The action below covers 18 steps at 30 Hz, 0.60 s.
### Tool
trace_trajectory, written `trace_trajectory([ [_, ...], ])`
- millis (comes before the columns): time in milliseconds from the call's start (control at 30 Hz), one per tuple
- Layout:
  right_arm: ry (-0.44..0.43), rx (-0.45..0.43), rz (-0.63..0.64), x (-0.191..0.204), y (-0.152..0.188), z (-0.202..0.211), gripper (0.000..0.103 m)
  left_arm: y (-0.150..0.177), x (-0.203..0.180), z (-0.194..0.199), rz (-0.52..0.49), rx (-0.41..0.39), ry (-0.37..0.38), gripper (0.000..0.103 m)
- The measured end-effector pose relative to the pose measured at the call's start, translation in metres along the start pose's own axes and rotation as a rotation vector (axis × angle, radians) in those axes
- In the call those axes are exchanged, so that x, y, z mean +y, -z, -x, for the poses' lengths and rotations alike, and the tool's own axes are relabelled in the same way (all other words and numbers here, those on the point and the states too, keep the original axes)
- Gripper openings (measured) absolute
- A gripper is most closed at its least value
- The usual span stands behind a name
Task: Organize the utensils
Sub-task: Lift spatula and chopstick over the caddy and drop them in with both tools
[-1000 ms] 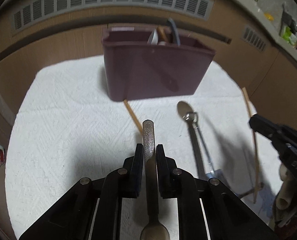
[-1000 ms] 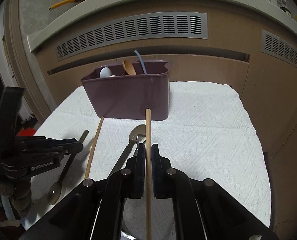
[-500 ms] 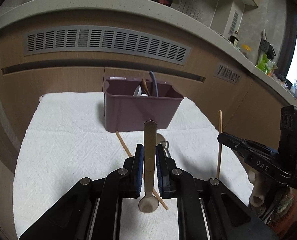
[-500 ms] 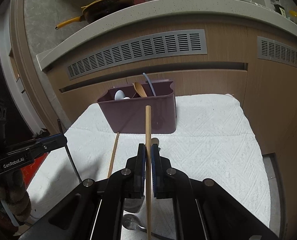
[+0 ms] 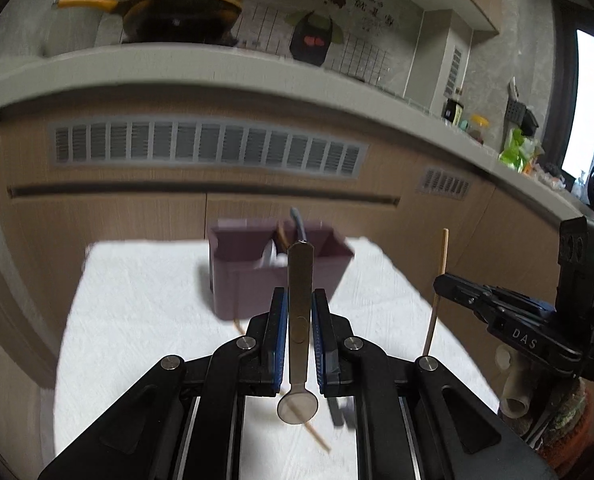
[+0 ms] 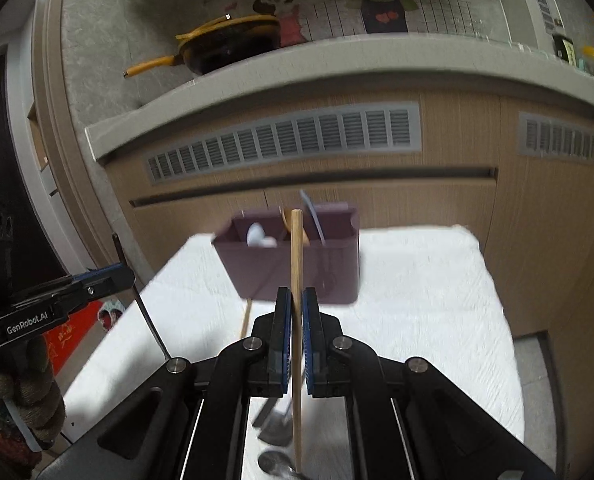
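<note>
My left gripper [image 5: 299,308] is shut on a metal spoon [image 5: 299,280], handle up and bowl hanging below the fingers. My right gripper [image 6: 295,308] is shut on a wooden chopstick [image 6: 296,256], held upright; it also shows in the left wrist view [image 5: 437,288]. Both are lifted above the white towel [image 5: 145,304], in front of the purple utensil bin [image 5: 249,280] [image 6: 337,268], which holds a white spoon, a wooden spoon and a blue-grey utensil. A second chopstick [image 5: 317,436] [image 6: 245,318] lies on the towel.
A metal utensil [image 6: 275,428] lies on the towel under the right gripper. Wooden cabinet fronts with grey vents [image 5: 201,148] stand behind the bin. A counter above holds a yellow-handled pan [image 6: 225,46]. The towel's edges drop off left and right.
Both grippers have lifted and tilted upward with their utensils; the view now shows more counter and wall. The bin looks smaller and lower in both views.
</note>
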State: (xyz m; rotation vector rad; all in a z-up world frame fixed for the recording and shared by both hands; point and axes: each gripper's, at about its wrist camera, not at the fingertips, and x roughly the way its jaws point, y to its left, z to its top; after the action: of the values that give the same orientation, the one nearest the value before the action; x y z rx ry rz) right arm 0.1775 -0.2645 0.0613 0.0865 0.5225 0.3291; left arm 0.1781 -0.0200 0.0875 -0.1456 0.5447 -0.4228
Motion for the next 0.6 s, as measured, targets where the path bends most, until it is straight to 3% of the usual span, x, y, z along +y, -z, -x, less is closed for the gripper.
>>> trace_trajectory([
  [167, 0.06, -0.202, 0.1, 0.016, -0.087, 0.023, 0.006, -0.084, -0.011, 0.017, -0.067, -0.178, -0.009, 0.012],
  [267, 0.086, -0.247, 0.117, 0.016, -0.132, 0.011, 0.006, -0.113, -0.007, 0.008, -0.072, -0.236, -0.014, 0.012],
  [400, 0.109, -0.249, 0.118, 0.007, -0.153, -0.022, 0.006, -0.13, 0.011, -0.021, -0.053, -0.232, -0.015, 0.012],
  [600, 0.108, -0.243, 0.094, -0.004, -0.155, -0.072, 0.006, -0.132, 0.032, -0.063, -0.024, -0.198, -0.011, 0.012],
])
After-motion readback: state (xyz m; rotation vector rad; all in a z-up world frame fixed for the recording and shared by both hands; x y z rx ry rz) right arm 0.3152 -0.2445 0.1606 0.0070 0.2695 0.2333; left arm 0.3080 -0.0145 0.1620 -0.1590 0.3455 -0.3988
